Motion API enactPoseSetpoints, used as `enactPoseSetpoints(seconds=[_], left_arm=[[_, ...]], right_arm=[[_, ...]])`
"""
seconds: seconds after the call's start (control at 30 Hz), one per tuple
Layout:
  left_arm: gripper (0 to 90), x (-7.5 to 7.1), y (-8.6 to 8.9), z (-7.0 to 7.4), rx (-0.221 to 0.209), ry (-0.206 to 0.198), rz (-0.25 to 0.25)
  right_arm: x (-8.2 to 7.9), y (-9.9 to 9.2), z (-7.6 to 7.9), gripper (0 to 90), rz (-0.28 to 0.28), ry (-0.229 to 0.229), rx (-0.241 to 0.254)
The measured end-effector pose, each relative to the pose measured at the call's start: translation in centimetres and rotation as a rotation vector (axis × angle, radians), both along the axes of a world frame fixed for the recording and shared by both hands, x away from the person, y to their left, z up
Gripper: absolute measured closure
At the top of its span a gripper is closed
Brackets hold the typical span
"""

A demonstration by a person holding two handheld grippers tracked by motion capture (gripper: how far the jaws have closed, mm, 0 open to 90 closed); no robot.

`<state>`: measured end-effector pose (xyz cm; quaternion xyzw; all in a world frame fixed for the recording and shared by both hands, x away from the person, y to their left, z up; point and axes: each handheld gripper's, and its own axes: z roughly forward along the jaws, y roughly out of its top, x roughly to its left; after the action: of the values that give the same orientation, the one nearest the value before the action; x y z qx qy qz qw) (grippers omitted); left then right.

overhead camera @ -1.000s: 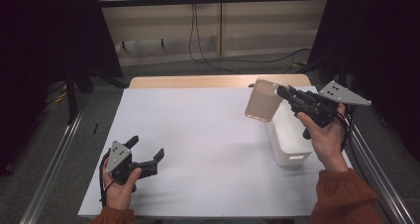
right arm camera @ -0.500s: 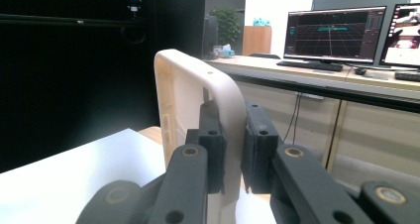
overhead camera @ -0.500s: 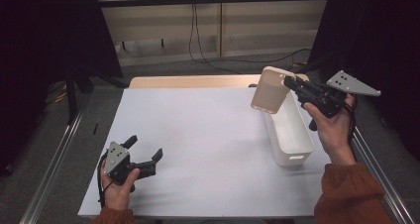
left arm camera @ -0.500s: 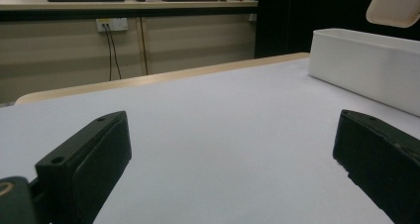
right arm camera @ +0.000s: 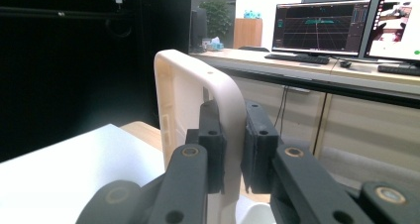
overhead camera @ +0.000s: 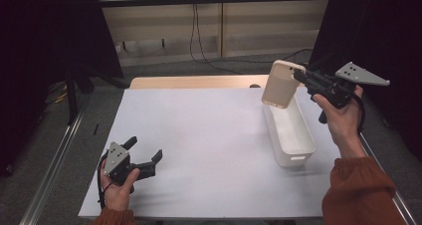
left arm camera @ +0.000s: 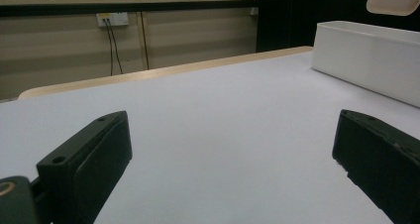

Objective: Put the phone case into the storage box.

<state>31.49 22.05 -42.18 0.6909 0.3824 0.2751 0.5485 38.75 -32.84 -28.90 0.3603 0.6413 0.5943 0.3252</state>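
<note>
Aloft, right hand-held gripper [overhead camera: 300,75] pinches smooth beige phone case [overhead camera: 280,84]; left hand-held gripper [overhead camera: 145,153] spread wide.

Each gripper is black, the left gripper [overhead camera: 144,153] and the right gripper [overhead camera: 300,74] alike, with a grey three-cornered plate with small holes on top. Jaws are flat black blocks with round screws. A black cable trails. The sleeves [overhead camera: 361,192] are rust-orange.

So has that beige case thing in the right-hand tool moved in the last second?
Yes. The beige case, clamped in the right gripper, has risen and shifted toward the far end of the white bin, which stayed put on the table.
</note>
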Motion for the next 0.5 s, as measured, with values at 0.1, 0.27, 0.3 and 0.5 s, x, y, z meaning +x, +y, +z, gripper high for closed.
enactPoseSetpoints(seconds=[0.1, 0.27, 0.3, 0.5], left_arm=[[2.1, 0.0, -0.1, 0.0, 0.000, 0.002, -0.001], [2.2, 0.1, -0.1, -0.1, 0.003, 0.006, 0.001], [2.3, 0.1, -0.1, -0.1, 0.006, 0.008, -0.001], [2.3, 0.1, -0.1, -0.2, -0.002, 0.014, -0.005]], right_arm=[[0.5, -0.7, -0.1, 80.9, 0.011, 0.000, 0.009], [1.3, -1.7, -0.3, 80.9, 0.023, 0.013, 0.008], [1.4, -1.8, -0.4, 80.9, 0.024, 0.019, 0.016], [2.5, -2.5, -1.2, 80.9, 0.017, 0.050, 0.009]])
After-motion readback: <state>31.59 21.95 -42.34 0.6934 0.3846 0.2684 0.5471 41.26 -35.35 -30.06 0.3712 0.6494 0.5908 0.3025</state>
